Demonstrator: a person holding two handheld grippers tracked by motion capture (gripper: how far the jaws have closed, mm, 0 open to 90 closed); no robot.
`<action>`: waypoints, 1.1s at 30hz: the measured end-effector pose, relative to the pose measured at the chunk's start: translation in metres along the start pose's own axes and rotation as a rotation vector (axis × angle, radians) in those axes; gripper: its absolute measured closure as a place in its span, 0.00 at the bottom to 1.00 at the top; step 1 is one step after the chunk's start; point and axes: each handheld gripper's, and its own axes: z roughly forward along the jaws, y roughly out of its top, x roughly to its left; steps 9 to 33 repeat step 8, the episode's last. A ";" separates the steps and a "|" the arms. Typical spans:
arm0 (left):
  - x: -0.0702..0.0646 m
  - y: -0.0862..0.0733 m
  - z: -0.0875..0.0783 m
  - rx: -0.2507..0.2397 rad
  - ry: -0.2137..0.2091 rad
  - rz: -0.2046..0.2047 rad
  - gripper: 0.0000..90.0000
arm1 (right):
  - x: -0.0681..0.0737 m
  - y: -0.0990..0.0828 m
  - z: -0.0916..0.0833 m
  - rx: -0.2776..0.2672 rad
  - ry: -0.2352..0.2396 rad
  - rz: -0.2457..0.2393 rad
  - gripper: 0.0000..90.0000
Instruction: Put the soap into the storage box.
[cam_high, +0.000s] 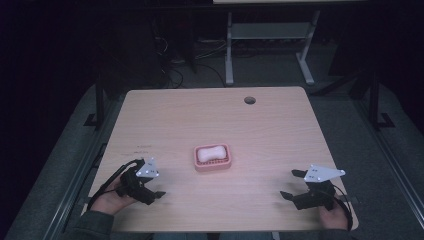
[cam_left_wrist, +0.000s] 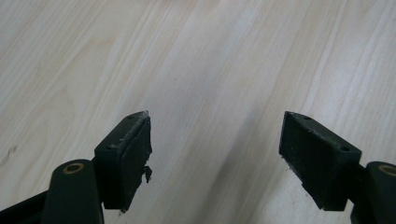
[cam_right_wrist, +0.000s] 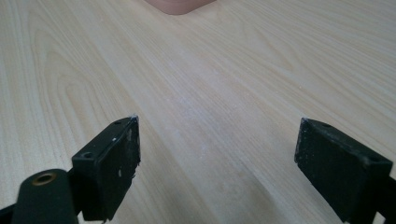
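**Both grippers open and empty; soap dish untouched at centre**

Your left gripper (cam_high: 150, 189) sits at the lower left of the high view, low over the table (cam_high: 280, 125), near its front edge. In the left gripper view its jaws stand wide apart with bare wood between them; it holds nothing.

At the centre of the high view the pink soap dish (cam_high: 212, 158) rests flat on the table, a pale bar of soap (cam_high: 211, 152) lying inside it. It is well apart from both grippers, placed about midway, which I judge leaves either hand a fair reach.

Your right gripper (cam_high: 292, 185) sits at the lower right, jaws equally wide and empty. Its own view shows a corner of the dish (cam_right_wrist: 180, 5) at the top edge, so this gripper points toward it.
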 end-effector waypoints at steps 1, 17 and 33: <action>-0.002 -0.002 -0.001 -0.008 0.002 -0.008 0.27 | 0.000 0.000 0.000 0.000 0.003 -0.001 0.15; -0.003 -0.009 -0.001 -0.032 0.025 -0.025 0.27 | 0.001 0.000 0.002 0.008 0.010 -0.004 0.15; -0.003 -0.009 -0.001 -0.032 0.025 -0.025 0.27 | 0.001 0.000 0.002 0.008 0.010 -0.004 0.15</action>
